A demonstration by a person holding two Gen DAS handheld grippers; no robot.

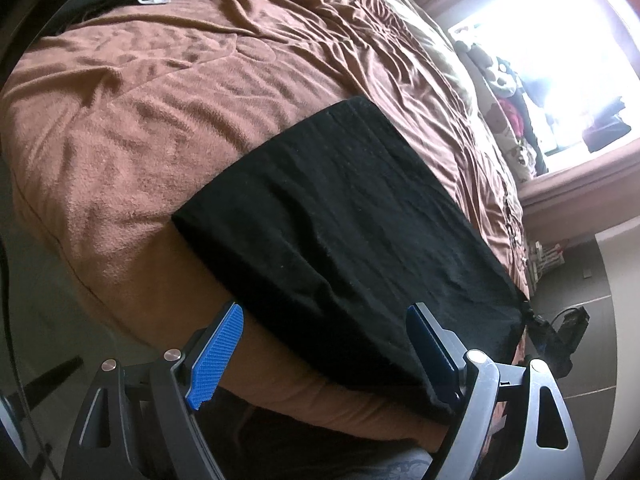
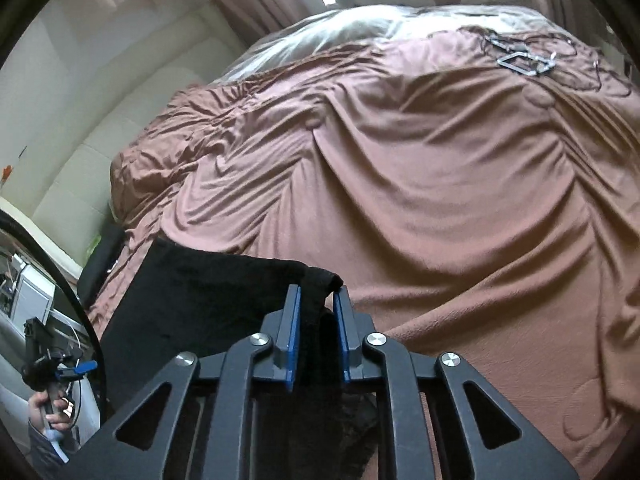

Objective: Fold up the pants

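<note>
Bedding dominates both views: we see a wide bed under a rumpled brown blanket (image 1: 168, 120), with a paler sheet (image 2: 320, 32) showing past it toward the bright window (image 1: 560, 40). Stuffed toys (image 1: 496, 76) sit along the window ledge beside the bed. On the blanket lie the black pants (image 1: 340, 216), folded into a flat rectangle near the bed's edge, one end hanging slightly over the side. We hold the left gripper (image 1: 324, 356) low at that edge, its blue-padded jaws spread wide, one finger (image 1: 216, 360) against the blanket's side and the other just at the hem of the pants, with nothing between them. In the right wrist view, the right gripper (image 2: 316, 340) has its jaws drawn narrow on a bunched corner of the pants (image 2: 192, 300), dark cloth filling the gap between the pads. Small metal clips (image 2: 520, 60) rest on the far part of the blanket.
</note>
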